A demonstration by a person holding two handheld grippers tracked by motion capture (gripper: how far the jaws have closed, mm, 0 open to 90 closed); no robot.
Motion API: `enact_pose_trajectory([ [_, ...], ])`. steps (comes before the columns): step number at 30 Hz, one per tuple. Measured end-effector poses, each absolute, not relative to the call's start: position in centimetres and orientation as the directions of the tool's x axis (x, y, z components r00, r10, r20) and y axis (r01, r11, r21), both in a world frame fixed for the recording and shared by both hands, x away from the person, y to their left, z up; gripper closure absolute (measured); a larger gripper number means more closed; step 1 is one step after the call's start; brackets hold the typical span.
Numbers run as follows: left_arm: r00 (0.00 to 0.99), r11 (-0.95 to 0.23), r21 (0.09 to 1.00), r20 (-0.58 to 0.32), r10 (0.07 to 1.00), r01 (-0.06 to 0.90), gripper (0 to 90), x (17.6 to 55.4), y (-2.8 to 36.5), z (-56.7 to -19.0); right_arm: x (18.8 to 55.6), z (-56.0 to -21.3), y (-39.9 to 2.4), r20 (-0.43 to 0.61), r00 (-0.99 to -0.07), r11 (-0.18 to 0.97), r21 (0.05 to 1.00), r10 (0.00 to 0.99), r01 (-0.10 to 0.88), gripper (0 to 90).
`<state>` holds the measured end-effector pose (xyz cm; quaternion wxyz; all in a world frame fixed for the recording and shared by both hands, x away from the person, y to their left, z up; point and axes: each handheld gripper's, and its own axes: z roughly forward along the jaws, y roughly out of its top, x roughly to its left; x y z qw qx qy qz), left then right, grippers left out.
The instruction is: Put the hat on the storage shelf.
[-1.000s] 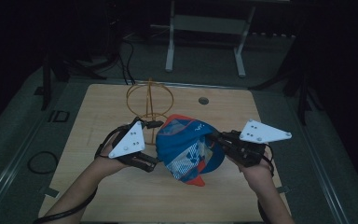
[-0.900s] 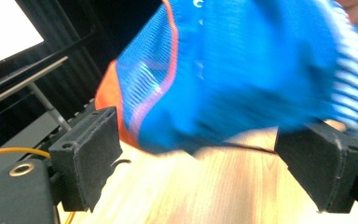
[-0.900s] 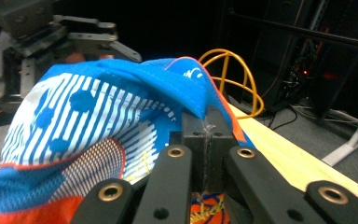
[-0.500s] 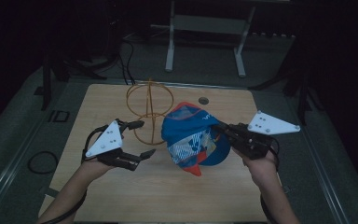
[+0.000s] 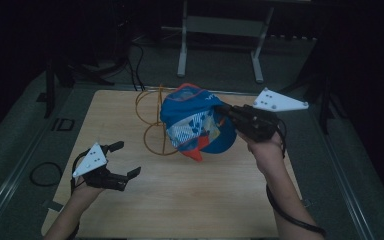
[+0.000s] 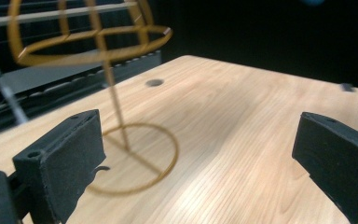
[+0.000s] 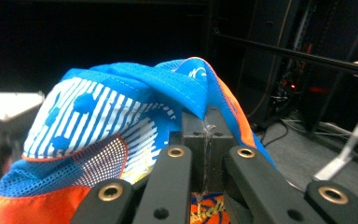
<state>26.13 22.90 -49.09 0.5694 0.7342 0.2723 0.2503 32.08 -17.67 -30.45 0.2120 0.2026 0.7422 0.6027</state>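
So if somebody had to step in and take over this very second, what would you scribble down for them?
Right gripper: shut on the blue and orange cap, holding it off the table beside the gold wire stand.
Left gripper: open, its jaws have just been opening, nothing between the fingers; it sits low over the wooden table, near the left front.
Stand: upright on its ring base, bare, toward the back of the table.
Done: cap picked up, one-handed grip.
Left, most likely: settle the cap over the stand's wire dome, then let go. The left gripper is free to steady the stand if it tips.
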Motion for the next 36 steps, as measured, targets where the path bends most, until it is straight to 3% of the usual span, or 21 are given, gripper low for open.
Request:
enact_pose_trajectory([
  [15, 0.617, -0.146, 0.975, 0.010, 0.787, 0.170, 2.6, 23.4, 25.8, -54.8, 37.9, -28.6, -9.8, -0.040, -0.840, 0.203, 0.976, 0.540, 0.084, 90.0],
  [27, 0.612, -0.134, 0.975, -0.003, 0.791, 0.177, 2.6, 23.3, 26.6, -55.3, 43.8, -30.2, -2.4, 0.025, -0.834, 0.264, 0.943, 0.552, 0.203, 90.0],
  [36, 0.616, -0.133, 0.974, -0.009, 0.787, 0.183, 2.7, 23.3, 26.8, -55.4, 45.4, -32.4, -0.6, 0.035, -0.808, 0.328, 0.903, 0.588, 0.278, 89.9],
])
